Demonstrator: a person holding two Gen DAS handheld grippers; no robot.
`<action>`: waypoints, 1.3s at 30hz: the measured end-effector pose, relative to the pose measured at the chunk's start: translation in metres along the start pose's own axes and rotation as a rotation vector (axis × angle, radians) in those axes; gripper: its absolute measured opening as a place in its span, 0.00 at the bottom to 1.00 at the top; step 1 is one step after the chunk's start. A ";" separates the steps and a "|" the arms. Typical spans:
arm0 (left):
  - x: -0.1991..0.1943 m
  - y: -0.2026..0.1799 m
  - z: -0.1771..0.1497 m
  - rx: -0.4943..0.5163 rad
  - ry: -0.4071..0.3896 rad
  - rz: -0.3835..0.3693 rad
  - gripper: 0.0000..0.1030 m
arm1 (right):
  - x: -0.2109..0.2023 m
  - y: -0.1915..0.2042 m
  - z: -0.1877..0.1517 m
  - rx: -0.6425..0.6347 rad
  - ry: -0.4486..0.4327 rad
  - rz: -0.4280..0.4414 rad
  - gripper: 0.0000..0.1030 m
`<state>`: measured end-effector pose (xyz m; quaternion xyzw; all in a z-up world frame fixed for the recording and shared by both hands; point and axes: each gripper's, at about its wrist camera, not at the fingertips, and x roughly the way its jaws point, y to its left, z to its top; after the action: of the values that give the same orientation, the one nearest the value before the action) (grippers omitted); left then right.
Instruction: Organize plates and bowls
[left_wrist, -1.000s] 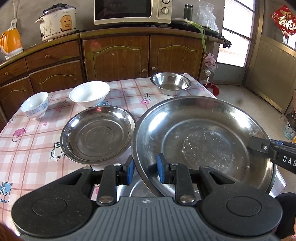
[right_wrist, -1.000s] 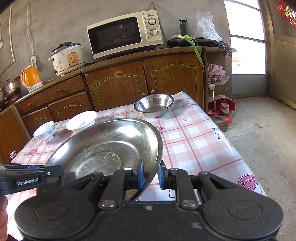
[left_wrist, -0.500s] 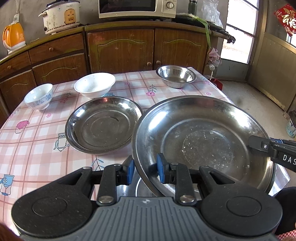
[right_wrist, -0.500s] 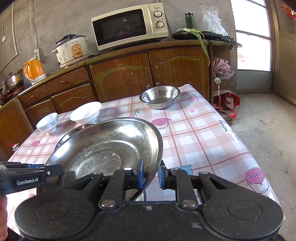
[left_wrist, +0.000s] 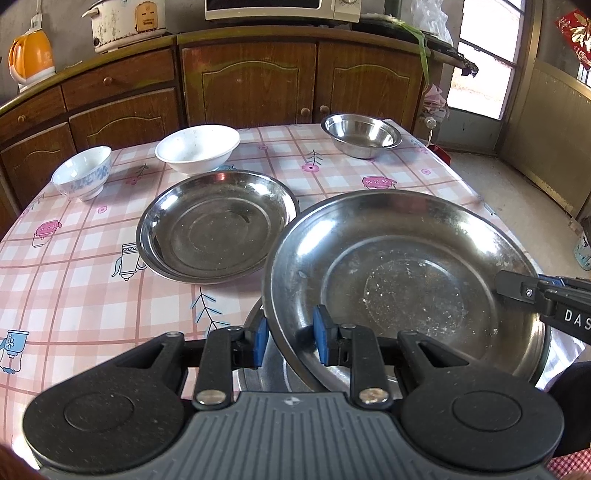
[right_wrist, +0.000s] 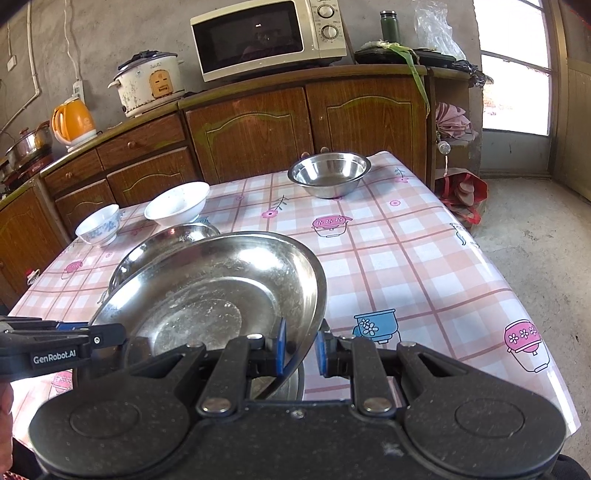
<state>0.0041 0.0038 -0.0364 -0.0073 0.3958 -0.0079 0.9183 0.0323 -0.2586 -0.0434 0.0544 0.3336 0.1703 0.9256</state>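
Observation:
A large steel plate hangs tilted just above the near part of the table. My left gripper is shut on its left rim, and my right gripper is shut on its right rim. Each gripper's fingers show in the other view: the right fingers and the left fingers. A second steel plate lies flat on the table, left of and behind the held one. Part of another steel piece shows under the held plate.
On the pink checked tablecloth stand a white bowl, a small blue-patterned bowl and a steel bowl at the far right corner. Wooden cabinets run behind the table. The table's right edge drops to a concrete floor.
Both grippers keep their hold on the large plate. The right gripper has drifted slightly lower, and the table scene now sits higher in both views.

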 end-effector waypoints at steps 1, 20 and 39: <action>0.001 0.001 -0.001 -0.001 0.004 0.001 0.25 | 0.001 0.001 -0.001 -0.002 0.004 0.001 0.22; 0.017 0.010 -0.026 -0.014 0.105 -0.016 0.26 | 0.020 0.008 -0.026 -0.035 0.107 -0.006 0.22; 0.026 0.017 -0.032 -0.008 0.101 0.016 0.27 | 0.037 0.015 -0.032 -0.048 0.131 0.000 0.22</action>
<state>-0.0008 0.0198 -0.0778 -0.0076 0.4418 0.0005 0.8971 0.0339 -0.2319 -0.0869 0.0210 0.3893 0.1816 0.9028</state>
